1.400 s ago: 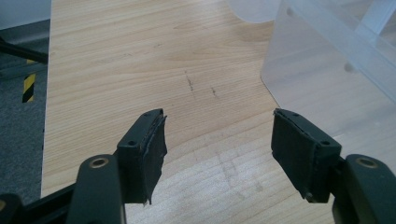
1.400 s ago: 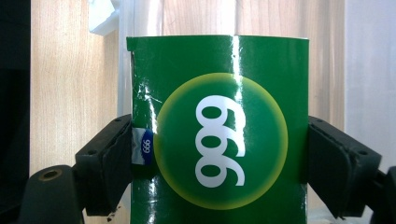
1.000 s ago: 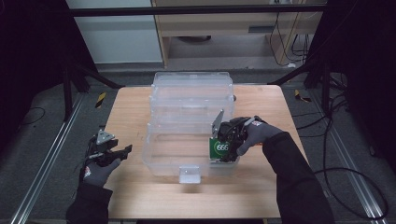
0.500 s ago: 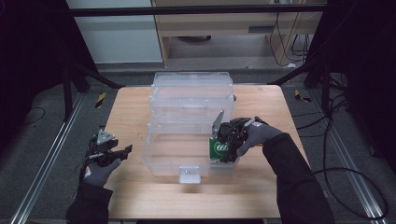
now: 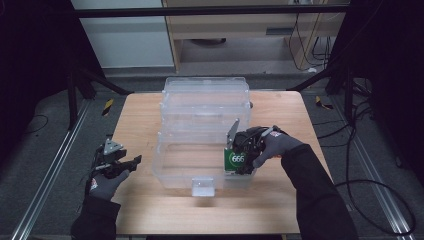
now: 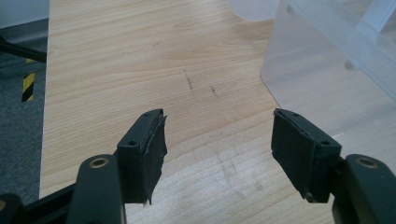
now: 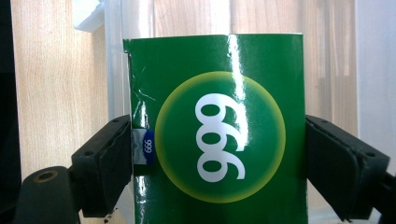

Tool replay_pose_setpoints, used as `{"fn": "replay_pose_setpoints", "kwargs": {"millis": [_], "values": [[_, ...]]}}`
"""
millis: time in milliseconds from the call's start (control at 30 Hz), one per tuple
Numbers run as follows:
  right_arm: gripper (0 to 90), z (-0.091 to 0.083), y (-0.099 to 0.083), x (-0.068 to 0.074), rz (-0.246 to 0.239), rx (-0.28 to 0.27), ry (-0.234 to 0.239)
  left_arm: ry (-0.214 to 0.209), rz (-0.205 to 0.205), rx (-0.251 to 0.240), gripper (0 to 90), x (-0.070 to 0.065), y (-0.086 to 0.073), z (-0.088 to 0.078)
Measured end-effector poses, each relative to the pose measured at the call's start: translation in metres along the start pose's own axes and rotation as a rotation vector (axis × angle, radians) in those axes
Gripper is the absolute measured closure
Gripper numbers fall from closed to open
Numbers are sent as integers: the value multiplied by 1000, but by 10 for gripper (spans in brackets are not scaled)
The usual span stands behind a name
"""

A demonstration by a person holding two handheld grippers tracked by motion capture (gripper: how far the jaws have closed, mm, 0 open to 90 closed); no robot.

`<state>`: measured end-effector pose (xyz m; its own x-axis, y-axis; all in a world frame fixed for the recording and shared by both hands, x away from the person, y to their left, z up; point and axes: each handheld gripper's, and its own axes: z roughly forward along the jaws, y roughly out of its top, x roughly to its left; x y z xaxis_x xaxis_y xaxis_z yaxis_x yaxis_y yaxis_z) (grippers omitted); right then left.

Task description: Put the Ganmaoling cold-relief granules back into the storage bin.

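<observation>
— Which step is this, would you say?

— A placing step, I judge; the right tongs (image 5: pixel 239 159) pinch the green box (image 5: pixel 235 160) by its two sides, at the near right corner of the clear bin (image 5: pixel 180 172); in the right gripper view the green box (image 7: pixel 219 130) stands squarely between the jaws, both pads pressed against its sides, the white 666 turned sideways.

— Is it inside the bin or outside?

— I cannot tell for sure; it sits right at the bin's corner wall, and the plastic shows behind it; whether it touches the bottom is hidden.

— And the other hand?

— The left tongs (image 5: pixel 131 162) hang over the tabletop (image 5: pixel 140 125) with jaws spread and nothing between them; in the left gripper view the left tongs (image 6: pixel 218 144) point at bare wood, the bin's wall (image 6: pixel 317 70) off to one side, near but apart.

— What does the next move call for?

— Settling the box on the bin's floor, I think, then spreading the jaws without tipping it; the box is thin card, already creased at one edge, so a gentle release; the lid (image 5: pixel 206 97) stands open behind, out of the way.
</observation>
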<state>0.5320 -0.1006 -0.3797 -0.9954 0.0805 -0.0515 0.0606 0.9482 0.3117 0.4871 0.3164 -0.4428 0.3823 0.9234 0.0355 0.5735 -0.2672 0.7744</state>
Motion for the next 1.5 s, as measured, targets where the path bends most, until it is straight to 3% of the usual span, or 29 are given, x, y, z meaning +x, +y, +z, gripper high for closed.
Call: {"fn": "replay_pose_setpoints", "kwargs": {"millis": [400,633,1000,1033,1333,1500], "values": [[158,-4,-2,-1,26,0,-15,0,3,2,345,0,0,0],[167,-12,-7,1,61,-34,-41,0,1,1,347,0,0,-1],[223,-33,-11,8,145,-127,-91,-6,3,-11,349,0,1,-2],[242,-37,-11,10,169,-149,-101,-7,3,-11,349,0,1,-2],[318,-46,-10,19,176,-243,-134,-8,4,-14,350,-1,2,-2],[289,-44,-4,24,164,-270,-123,-6,2,-13,350,-1,2,-3]]}}
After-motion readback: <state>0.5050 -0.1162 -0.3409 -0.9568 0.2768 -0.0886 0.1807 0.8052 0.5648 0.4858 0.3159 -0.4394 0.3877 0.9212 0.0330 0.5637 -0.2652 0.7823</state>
